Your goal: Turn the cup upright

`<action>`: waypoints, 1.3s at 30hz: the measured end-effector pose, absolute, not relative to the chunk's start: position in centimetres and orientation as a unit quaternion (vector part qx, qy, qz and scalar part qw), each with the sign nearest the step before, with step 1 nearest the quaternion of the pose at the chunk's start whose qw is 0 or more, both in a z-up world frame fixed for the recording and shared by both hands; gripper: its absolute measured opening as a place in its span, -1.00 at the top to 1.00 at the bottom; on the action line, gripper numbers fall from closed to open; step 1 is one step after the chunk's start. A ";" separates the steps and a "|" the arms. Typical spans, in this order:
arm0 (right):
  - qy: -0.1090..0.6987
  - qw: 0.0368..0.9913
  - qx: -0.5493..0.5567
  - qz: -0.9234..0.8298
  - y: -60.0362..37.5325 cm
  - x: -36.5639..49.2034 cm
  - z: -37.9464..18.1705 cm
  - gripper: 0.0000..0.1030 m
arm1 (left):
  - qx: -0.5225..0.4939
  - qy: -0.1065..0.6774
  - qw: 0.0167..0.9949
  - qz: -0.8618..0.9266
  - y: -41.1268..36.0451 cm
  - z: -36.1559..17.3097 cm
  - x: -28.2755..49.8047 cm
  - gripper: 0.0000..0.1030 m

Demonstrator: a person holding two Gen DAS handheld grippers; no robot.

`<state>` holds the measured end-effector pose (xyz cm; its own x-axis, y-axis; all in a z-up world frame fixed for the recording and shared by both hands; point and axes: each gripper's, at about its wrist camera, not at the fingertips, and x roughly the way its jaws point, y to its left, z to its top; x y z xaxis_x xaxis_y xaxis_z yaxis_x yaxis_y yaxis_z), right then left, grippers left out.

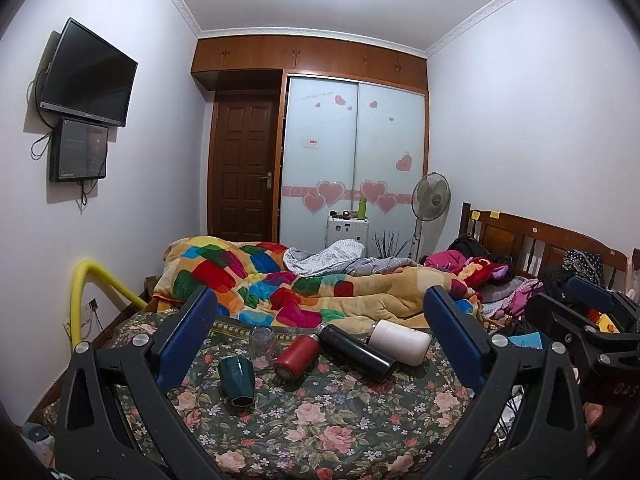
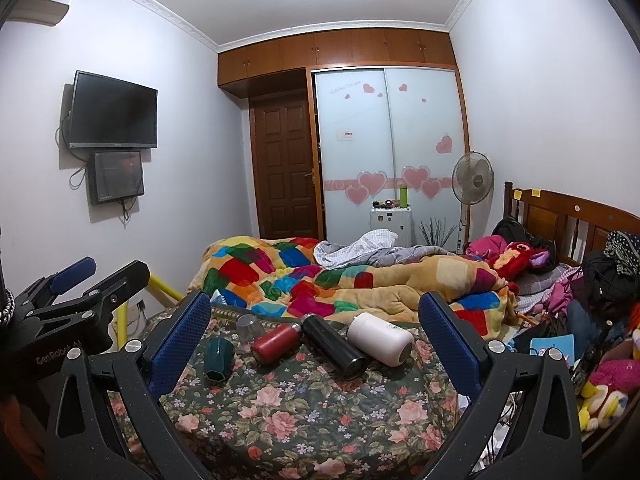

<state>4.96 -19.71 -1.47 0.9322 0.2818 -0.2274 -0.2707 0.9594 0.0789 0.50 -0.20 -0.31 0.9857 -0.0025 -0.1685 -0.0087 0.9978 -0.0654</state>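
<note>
On the floral bedspread [image 1: 320, 420] lie several vessels on their sides: a dark green cup [image 1: 237, 380], a red flask [image 1: 297, 355], a black flask [image 1: 356, 352] and a white flask [image 1: 400, 340]. A clear glass cup [image 1: 264, 340] stands mouth down behind them. The same items show in the right wrist view: green cup [image 2: 218, 357], glass cup [image 2: 249, 327], red flask [image 2: 275, 343], black flask [image 2: 334, 345], white flask [image 2: 380, 338]. My left gripper [image 1: 320, 320] is open and empty, short of the vessels. My right gripper [image 2: 316, 312] is open and empty too.
A colourful patchwork quilt [image 1: 280, 280] is heaped behind the vessels. Clothes and plush toys [image 2: 600, 320] pile up at the right by the wooden headboard [image 2: 580, 220]. A yellow rail [image 1: 92, 280] runs along the bed's left edge. A fan [image 1: 431, 196] stands by the wardrobe.
</note>
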 end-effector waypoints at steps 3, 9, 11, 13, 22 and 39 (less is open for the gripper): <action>0.120 0.982 0.023 0.141 -19.7 5.0 -1.4 -1.00 | -0.033 0.084 0.996 0.002 -0.2 -0.3 0.5 -1.00; 0.120 0.982 0.023 0.141 -19.7 5.1 -1.4 -1.00 | -0.033 0.083 0.996 0.003 -0.2 -0.2 0.6 -1.00; 0.119 0.983 0.023 0.140 -19.7 5.1 -1.4 -1.00 | -0.033 0.083 0.996 0.003 -0.2 -0.2 0.7 -1.00; 0.120 0.982 0.023 0.141 -19.7 5.1 -1.4 -1.00 | -0.033 0.083 0.996 0.003 -0.2 -0.2 0.6 -1.00; 0.119 0.983 0.022 0.141 -19.7 5.0 -1.4 -1.00 | -0.034 0.081 0.996 0.003 -0.1 -0.1 0.6 -1.00; 0.144 0.980 0.011 0.138 -19.3 7.5 -2.9 -1.00 | -0.043 0.096 0.994 0.010 0.3 -1.1 2.4 -1.00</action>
